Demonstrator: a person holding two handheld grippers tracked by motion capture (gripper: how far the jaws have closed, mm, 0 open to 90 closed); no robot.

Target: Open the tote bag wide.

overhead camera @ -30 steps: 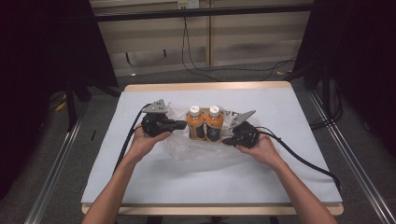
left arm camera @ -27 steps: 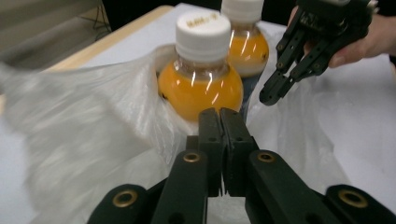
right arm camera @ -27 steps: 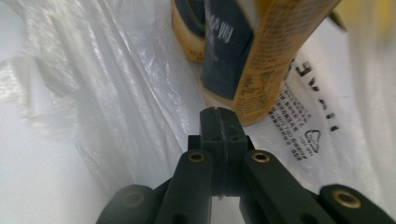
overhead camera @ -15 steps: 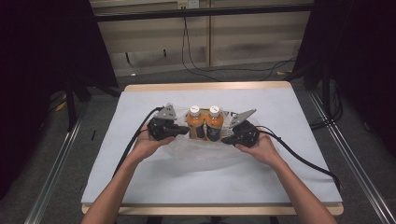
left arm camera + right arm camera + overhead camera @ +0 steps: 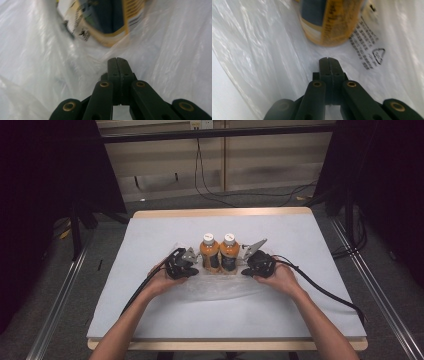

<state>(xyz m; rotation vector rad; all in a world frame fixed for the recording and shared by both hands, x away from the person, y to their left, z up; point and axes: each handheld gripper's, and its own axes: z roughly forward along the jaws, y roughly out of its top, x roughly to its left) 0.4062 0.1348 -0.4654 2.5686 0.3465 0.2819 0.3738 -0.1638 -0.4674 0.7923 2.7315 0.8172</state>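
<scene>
In the high view, two orange drink bottles with white caps point(image 5: 219, 253) stand upright and touching on a thin, clear plastic bag point(image 5: 220, 287), which lies crumpled on the white-covered table point(image 5: 150, 315) a little behind its middle. The left gripper point(image 5: 187, 267) sits just left of the bottles and the right gripper point(image 5: 247, 269) just right of them, both low over the film; flanking the pair this way looks meant for drawing the bag's sides up around the bottles while they stay standing. Both forearms come in from the near edge and angle inward, hands wrapped over the gripper bodies and tilted down toward the table. In the left gripper view, the black jaws are pressed together at the tips point(image 5: 117, 62) against wrinkled film; whether a fold is pinched between them I cannot tell, though it seems likely. A bottle's base and label show blurred through the plastic ahead. In the right gripper view, the jaws are likewise closed tip to tip point(image 5: 328, 62) on or over the film, with the other bottle's orange base near, beside black print and a triangle mark on the bag.
</scene>
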